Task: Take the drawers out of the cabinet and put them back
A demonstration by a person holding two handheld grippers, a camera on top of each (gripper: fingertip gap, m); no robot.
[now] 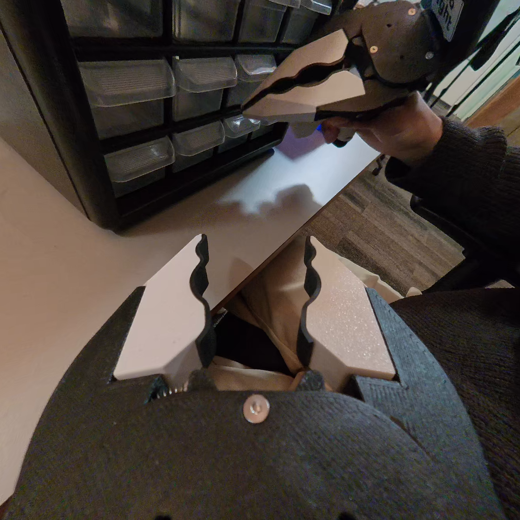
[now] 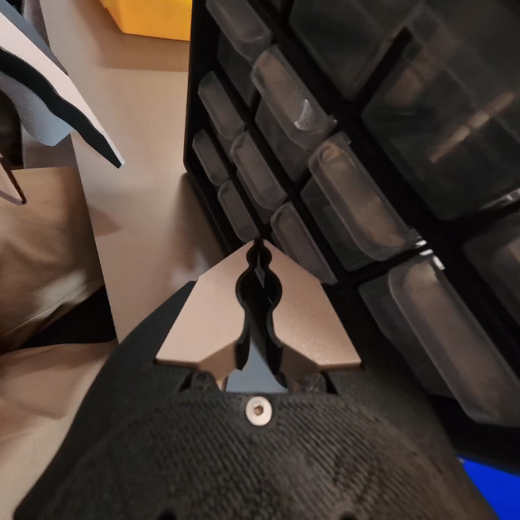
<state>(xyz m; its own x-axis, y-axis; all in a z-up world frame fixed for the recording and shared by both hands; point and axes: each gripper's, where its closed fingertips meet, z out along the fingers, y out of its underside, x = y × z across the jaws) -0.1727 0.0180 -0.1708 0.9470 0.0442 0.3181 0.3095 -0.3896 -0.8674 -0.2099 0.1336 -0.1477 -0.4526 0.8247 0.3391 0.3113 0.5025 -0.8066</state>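
A black cabinet [image 1: 70,157] with rows of clear plastic drawers [image 1: 132,84] stands on the table; all the drawers I can see sit in their slots. My right gripper [image 1: 244,110] is shut, with its tips just in front of the drawers in the lower right part of the cabinet. In the right wrist view its tips [image 2: 257,243] meet with nothing visible between them, close to two small drawer handles [image 2: 239,213]; I cannot tell if they touch. My left gripper [image 1: 256,237] is open and empty over the table's front edge. One of its fingers [image 2: 56,76] shows in the right wrist view.
The pale table [image 1: 56,281] ends in a diagonal edge beside grey wood flooring [image 1: 380,225]. A person's hand [image 1: 394,132] holds the right gripper. Beige cloth [image 1: 281,295] lies below the edge. A yellow box [image 2: 152,19] stands behind the cabinet, and a blue object [image 2: 492,484] lies beside it.
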